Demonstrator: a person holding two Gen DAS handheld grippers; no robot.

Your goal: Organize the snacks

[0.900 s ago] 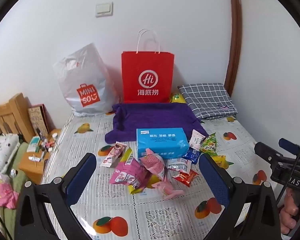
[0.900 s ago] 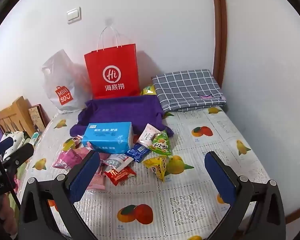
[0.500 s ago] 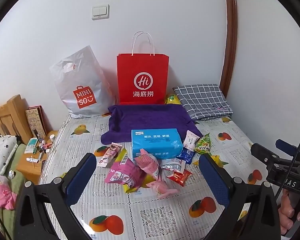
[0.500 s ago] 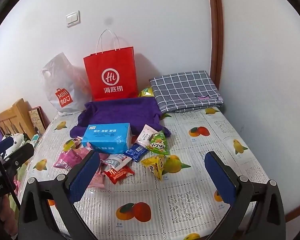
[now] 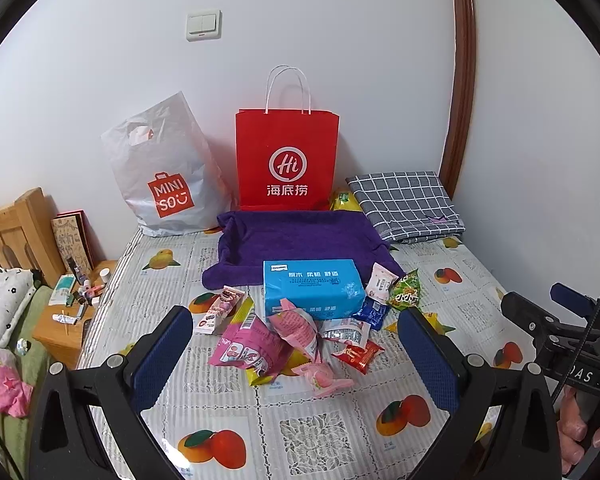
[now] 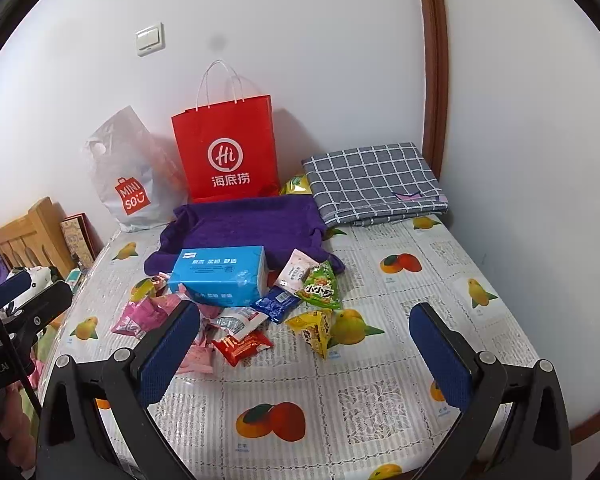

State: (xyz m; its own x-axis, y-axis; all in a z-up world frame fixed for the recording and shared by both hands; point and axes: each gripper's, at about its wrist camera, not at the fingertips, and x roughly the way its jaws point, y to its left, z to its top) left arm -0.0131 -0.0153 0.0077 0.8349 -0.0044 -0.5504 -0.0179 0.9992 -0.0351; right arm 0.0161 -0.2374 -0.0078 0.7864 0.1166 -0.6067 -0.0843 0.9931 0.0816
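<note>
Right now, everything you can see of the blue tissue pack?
The blue tissue pack is a soft, glossy plastic-wrapped brick with white Chinese lettering on top and front and a small white label at one corner. It looks sealed and lies flat, its back on the purple towel. Pink snack packets lean on its front; a dark blue packet touches its right end.

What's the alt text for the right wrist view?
A heap of snack packets lies around a blue tissue pack on a fruit-print table cover, framed by the open, empty right gripper. Behind: purple cloth, red paper bag, white plastic bag.
</note>
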